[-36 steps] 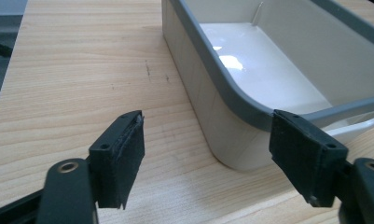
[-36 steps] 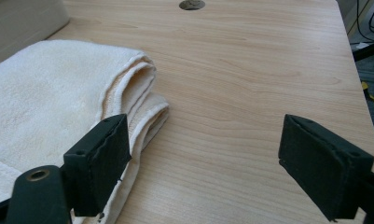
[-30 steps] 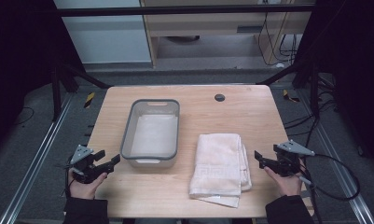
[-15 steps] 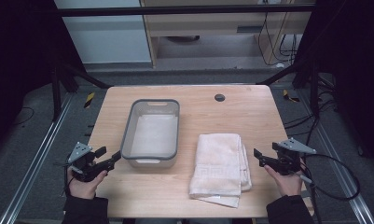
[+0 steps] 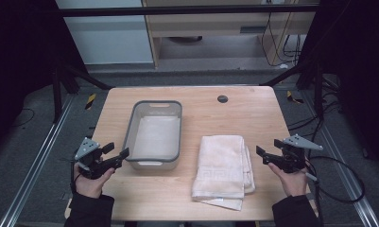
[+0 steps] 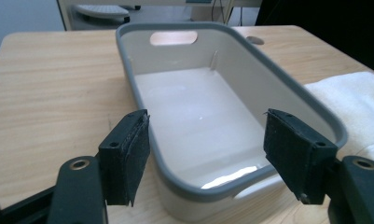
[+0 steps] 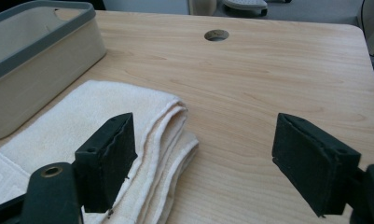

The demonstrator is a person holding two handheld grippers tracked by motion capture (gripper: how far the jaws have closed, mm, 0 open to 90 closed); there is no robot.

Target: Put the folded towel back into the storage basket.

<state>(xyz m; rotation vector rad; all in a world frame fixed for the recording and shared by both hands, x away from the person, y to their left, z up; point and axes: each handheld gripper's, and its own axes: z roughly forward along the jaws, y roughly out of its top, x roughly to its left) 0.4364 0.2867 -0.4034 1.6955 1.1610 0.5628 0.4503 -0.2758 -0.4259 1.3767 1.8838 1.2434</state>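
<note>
The folded towel (image 5: pixel 223 169) lies flat on the near right part of the table (image 5: pixel 253 109), just beside the empty tub (image 5: pixel 155 135) that stands to its left, and nothing holds it yet. My right gripper (image 5: pixel 267 155) hovers just off the towel's right edge, with its jaws spread wide; in the right gripper view the towel's stacked folds (image 7: pixel 128 140) sit in front of one jaw, with bare wood between the two. My left gripper (image 5: pixel 117 156) is also wide open and empty, at the tub's near left corner, and in its own view the tub's near rim (image 6: pixel 208 189) lies between the jaws. Over the last second both grippers have crept a little inward, the left toward the tub and the right toward the towel, while towel and tub have not moved. I judge this as the approach: the right gripper is lining up to pinch the towel's edge.
</note>
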